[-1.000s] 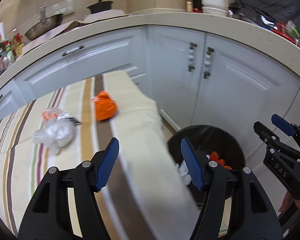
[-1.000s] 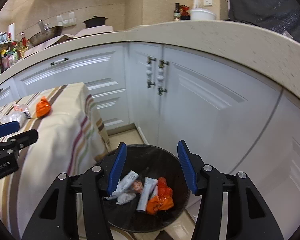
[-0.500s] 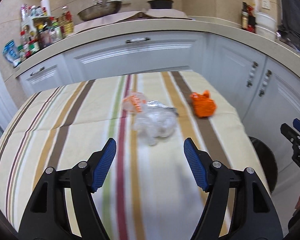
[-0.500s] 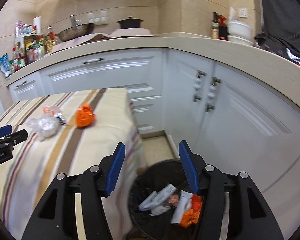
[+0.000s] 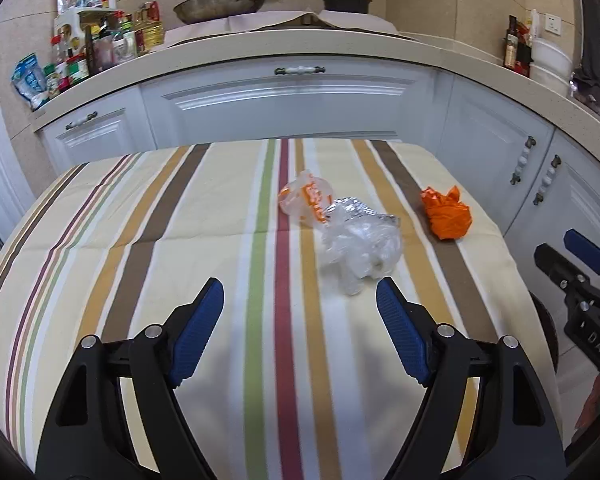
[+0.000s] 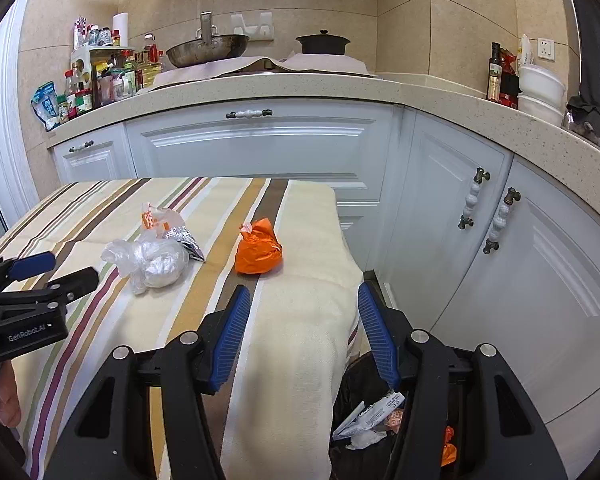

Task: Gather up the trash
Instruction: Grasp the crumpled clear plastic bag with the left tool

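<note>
While your left tongs hover wide open and empty over the striped bench, the clear bag lies just ahead, the orange wrapper near the right edge. Right tongs, open and empty, straddle that edge above the bin.

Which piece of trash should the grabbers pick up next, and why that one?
Probably the left gripper should ease forward onto the clear plastic wad. Its jaws are open and empty, and the wad lies just ahead of them on the striped tablecloth. The orange wrapper sits nearer the right gripper.
</note>
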Motion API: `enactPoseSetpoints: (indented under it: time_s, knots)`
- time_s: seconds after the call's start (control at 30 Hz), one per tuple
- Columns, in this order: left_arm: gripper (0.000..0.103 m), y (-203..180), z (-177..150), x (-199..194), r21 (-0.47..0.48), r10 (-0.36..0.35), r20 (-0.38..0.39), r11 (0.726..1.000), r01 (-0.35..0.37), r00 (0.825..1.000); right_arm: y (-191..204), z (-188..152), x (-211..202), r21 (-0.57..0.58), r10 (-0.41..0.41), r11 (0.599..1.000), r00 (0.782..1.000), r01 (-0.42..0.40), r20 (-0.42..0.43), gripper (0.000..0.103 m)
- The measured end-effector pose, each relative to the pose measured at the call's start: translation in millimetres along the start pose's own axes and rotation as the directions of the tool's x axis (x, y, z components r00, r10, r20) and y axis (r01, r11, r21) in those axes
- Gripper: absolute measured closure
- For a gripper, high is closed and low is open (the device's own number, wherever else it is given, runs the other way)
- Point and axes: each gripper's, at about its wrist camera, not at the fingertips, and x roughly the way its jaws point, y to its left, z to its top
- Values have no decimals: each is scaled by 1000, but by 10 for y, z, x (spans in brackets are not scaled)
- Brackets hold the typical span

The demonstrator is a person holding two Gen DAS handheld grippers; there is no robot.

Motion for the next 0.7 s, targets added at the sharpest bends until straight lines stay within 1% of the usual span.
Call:
enactPoseSetpoints:
  time_s: [0.13,0.33,0.37,0.4,0.43,0.47,0.53,0.57,0.6,0.7]
  knots:
    - [26,-145,74,97,22,-19,7,1000,18,1000,-64,-36,-6,14,-13,1000,1000,13,-11,47]
    - [26,-358,164,363,68,-23,-17,997,24,1000,-201,-97,-27,39,-29,999,999,30,-21,46]
    - [27,-367,172,393,70,-25,-21,997,26,999,-223,-106,-25,43,-30,999,999,31,-23,45]
    - [38,-361,170,404,68,-28,-24,997,29,999,-231,-109,-23,45,-31,998,999,32,-24,45]
    - [45,-358,168,420,67,-32,-31,997,34,999,-247,-114,-21,48,-31,998,999,33,-25,45]
    - [58,-354,162,446,67,-42,-47,997,45,998,-256,-117,-19,50,-32,998,999,33,-26,45]
    - [67,-337,135,474,57,-63,-65,996,67,996,-275,-116,-7,55,-29,998,999,31,-27,45]
    - [83,-327,115,484,57,-66,-74,996,71,995,-276,-118,-3,57,-27,998,999,29,-28,45]
    - [90,-323,95,497,60,-72,-85,995,77,994,-271,-112,8,59,-22,998,999,23,-28,45]
    - [90,-277,43,488,45,-83,-92,995,88,992,-218,-97,26,50,-11,999,1000,12,-28,45]
